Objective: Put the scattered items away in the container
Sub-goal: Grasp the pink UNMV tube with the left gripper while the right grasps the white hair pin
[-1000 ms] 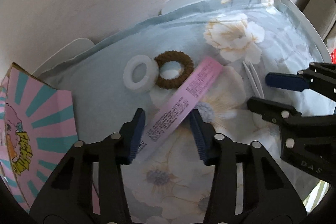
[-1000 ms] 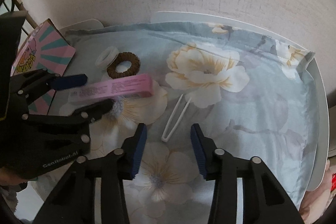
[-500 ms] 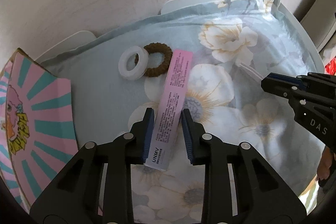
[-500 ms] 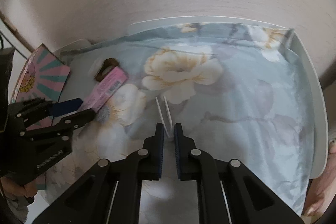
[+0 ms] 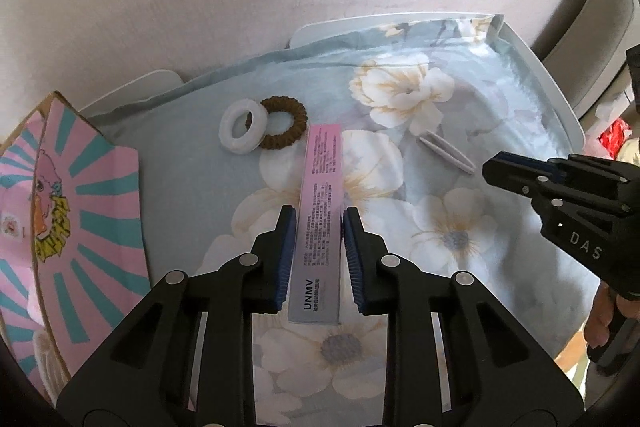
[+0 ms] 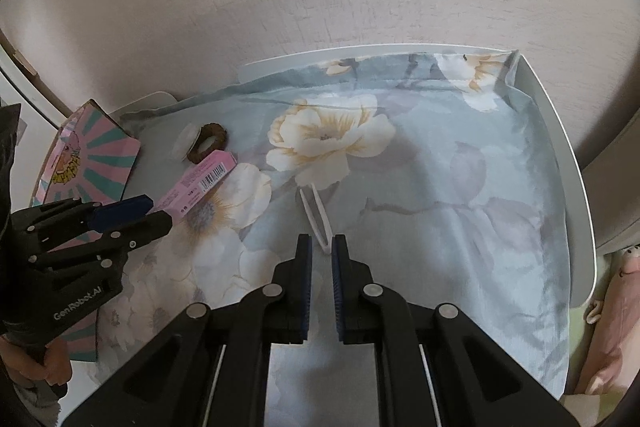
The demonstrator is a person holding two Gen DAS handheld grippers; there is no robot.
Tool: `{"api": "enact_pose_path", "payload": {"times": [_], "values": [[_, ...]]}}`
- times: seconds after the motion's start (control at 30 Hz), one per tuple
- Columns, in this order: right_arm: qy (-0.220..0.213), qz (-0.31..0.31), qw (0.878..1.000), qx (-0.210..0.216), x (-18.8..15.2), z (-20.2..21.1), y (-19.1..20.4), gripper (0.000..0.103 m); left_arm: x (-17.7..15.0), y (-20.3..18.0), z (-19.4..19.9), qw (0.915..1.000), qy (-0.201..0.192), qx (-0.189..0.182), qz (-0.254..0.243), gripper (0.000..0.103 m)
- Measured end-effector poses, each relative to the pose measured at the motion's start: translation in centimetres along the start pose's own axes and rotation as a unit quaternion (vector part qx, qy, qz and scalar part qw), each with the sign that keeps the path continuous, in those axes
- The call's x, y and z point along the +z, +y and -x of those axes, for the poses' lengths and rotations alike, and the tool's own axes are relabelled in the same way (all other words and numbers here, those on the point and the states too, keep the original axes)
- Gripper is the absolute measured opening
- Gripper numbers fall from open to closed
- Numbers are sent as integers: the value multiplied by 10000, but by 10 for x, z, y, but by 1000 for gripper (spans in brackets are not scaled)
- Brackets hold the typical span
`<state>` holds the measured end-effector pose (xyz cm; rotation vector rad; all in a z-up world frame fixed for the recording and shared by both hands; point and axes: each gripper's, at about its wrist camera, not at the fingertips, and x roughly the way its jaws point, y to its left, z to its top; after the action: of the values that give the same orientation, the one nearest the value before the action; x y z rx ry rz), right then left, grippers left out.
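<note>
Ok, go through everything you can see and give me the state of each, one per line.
Left gripper: shut on the pink box.
Pink box: gripped.
Right gripper: shut on the white tweezers.
White tweezers: pinched at the closed end.
Brown hair tie: lying loose.
White ring: overlapping the hair tie.

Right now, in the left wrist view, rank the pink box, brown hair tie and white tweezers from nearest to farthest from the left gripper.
1. Pink box, clamped in the left gripper.
2. Brown hair tie, beyond the box's far end, leftward.
3. White tweezers, far right.
</note>
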<state>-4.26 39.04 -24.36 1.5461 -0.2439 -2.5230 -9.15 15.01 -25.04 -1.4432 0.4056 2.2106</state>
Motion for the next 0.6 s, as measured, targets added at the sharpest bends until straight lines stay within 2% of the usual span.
{"api": "enact_pose_path", "payload": {"times": [0.17,0.27,0.33,0.37,0.4,0.6], "values": [[12,4,10000,3,-6,-1,0,9,-7,1,-4,9999,102,-8,139,22],[94,84,9999,96,-6,-9,2,9,-12,10,-9,9994,249,117,215,23],[104,156,9998,85,-4,-13,1,10,-13,13,-17,9988,357,134,308,29],[132,201,9997,97,-4,-14,0,11,-13,14,-20,9986,385,140,322,42],[166,244,9995,65,-2,-16,-1,11,-12,14,-23,9986,381,144,338,50],[358,666,9971,67,10,-31,3,12,-7,12,-31,9990,311,192,260,53]]}}
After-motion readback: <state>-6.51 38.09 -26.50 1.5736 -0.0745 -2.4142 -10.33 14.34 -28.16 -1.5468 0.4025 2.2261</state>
